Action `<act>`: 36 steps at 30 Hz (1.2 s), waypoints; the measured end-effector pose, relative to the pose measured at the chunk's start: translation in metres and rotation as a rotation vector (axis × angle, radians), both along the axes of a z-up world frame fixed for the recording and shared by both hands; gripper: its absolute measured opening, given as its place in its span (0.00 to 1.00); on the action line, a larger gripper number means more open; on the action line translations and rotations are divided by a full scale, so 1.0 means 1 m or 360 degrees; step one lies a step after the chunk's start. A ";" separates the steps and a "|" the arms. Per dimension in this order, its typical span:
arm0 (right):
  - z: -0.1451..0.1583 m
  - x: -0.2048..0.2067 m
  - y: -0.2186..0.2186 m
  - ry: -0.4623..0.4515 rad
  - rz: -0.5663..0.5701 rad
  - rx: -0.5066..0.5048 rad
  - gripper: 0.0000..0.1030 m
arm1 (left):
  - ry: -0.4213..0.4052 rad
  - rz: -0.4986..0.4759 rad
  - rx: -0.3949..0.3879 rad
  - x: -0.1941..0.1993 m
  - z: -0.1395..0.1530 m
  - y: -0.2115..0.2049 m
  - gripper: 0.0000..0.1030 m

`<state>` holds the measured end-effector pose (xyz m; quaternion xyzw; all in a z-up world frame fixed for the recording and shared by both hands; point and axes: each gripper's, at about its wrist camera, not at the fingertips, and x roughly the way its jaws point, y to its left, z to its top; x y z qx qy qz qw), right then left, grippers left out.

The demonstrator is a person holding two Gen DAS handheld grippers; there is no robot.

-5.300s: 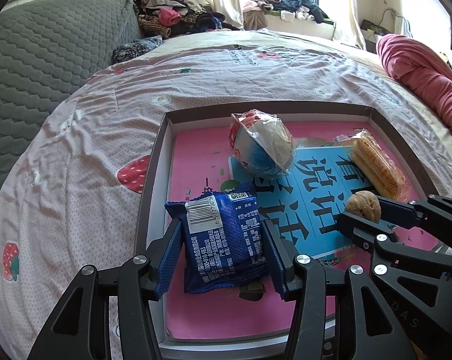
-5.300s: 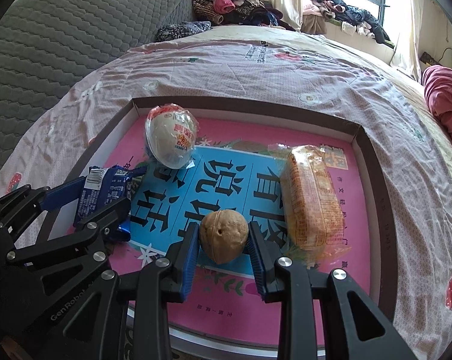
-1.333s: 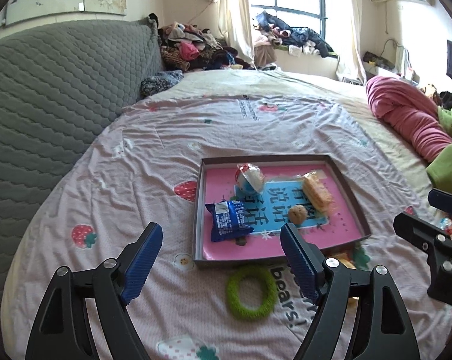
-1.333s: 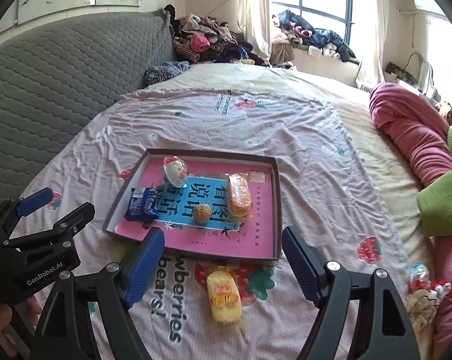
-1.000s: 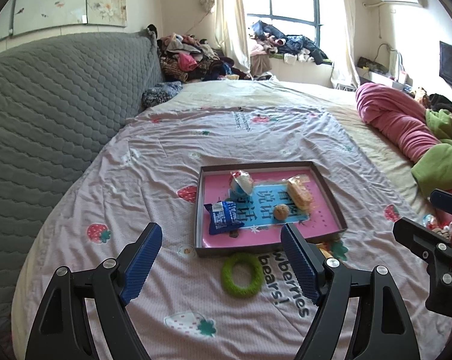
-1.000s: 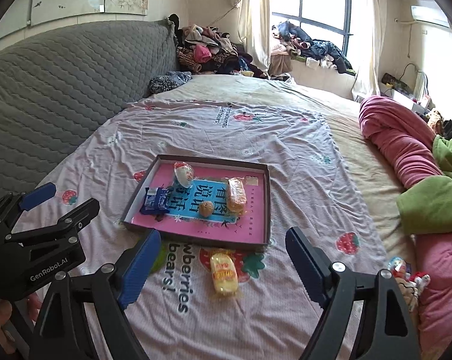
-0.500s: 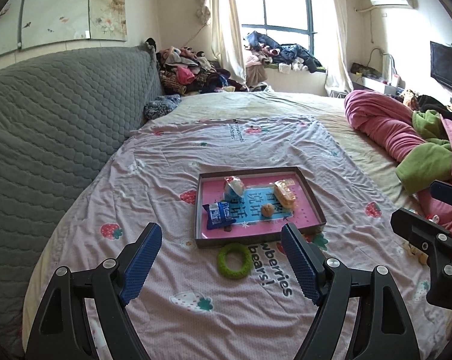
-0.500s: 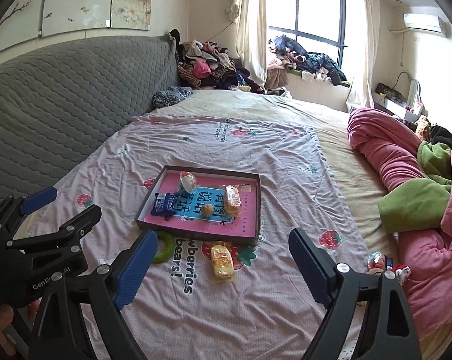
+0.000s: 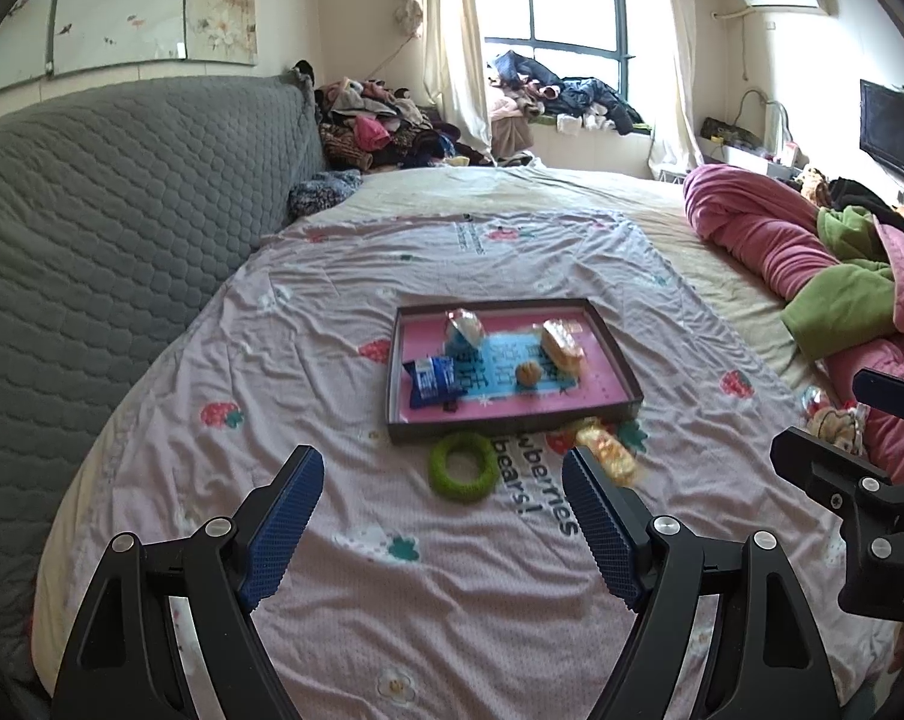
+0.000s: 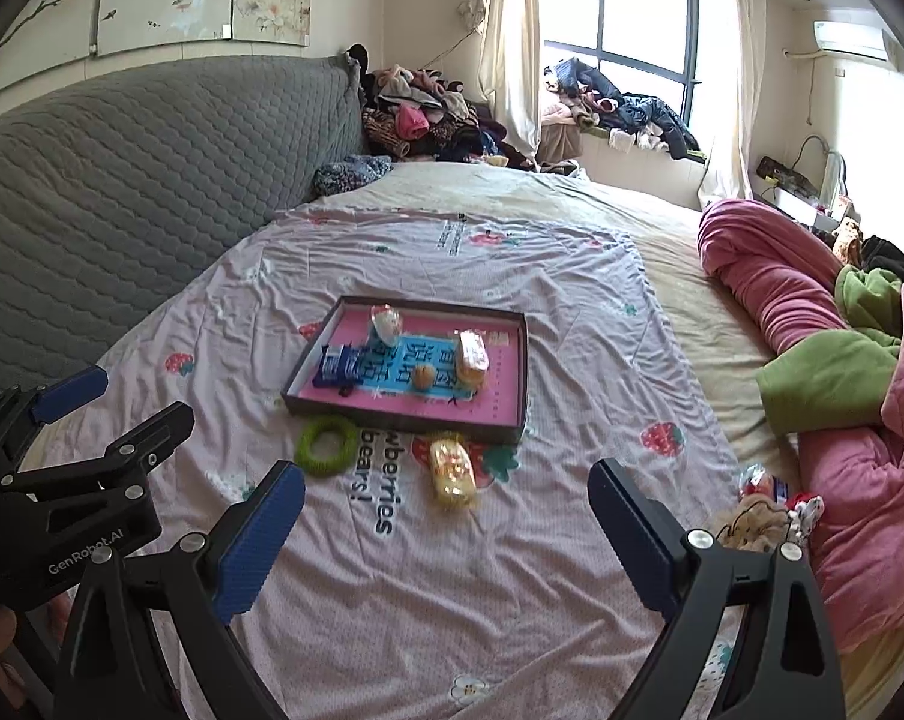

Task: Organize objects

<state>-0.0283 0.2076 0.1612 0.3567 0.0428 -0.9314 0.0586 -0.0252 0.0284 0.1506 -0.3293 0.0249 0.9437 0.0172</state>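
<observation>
Nearest, the left gripper [image 9: 437,516] hangs with jaws spread and empty; the right gripper [image 10: 446,531], also empty, has just been widening its jaws; beyond them a green ring [image 10: 326,445] and a yellow snack pack [image 10: 451,469] lie on the bedsheet [image 10: 512,570], just before the tray [image 10: 515,360]; inside it sit a blue packet [image 10: 338,365], a walnut [image 10: 423,376], a wrapped cake [image 10: 472,354] and a round wrapped snack [image 10: 386,319].
</observation>
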 end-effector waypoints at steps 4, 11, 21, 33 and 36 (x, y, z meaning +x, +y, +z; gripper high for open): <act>-0.020 0.002 -0.001 -0.0044 0.0006 0.0021 0.93 | -0.0042 0.0000 0.0006 0.001 -0.024 -0.002 0.81; -0.058 -0.007 0.001 -0.0159 -0.0005 0.0048 0.93 | -0.0125 -0.0016 -0.0022 -0.004 -0.058 0.001 0.81; -0.090 -0.008 -0.002 -0.0238 0.0016 0.0056 0.93 | -0.0196 -0.0032 -0.0027 -0.004 -0.084 0.004 0.81; -0.112 -0.017 -0.003 -0.0278 0.0009 0.0085 0.93 | -0.0269 -0.0045 -0.0028 -0.015 -0.108 0.005 0.81; -0.118 -0.022 -0.001 -0.0297 0.0004 0.0071 0.93 | -0.0287 -0.0045 -0.0024 -0.021 -0.114 0.005 0.81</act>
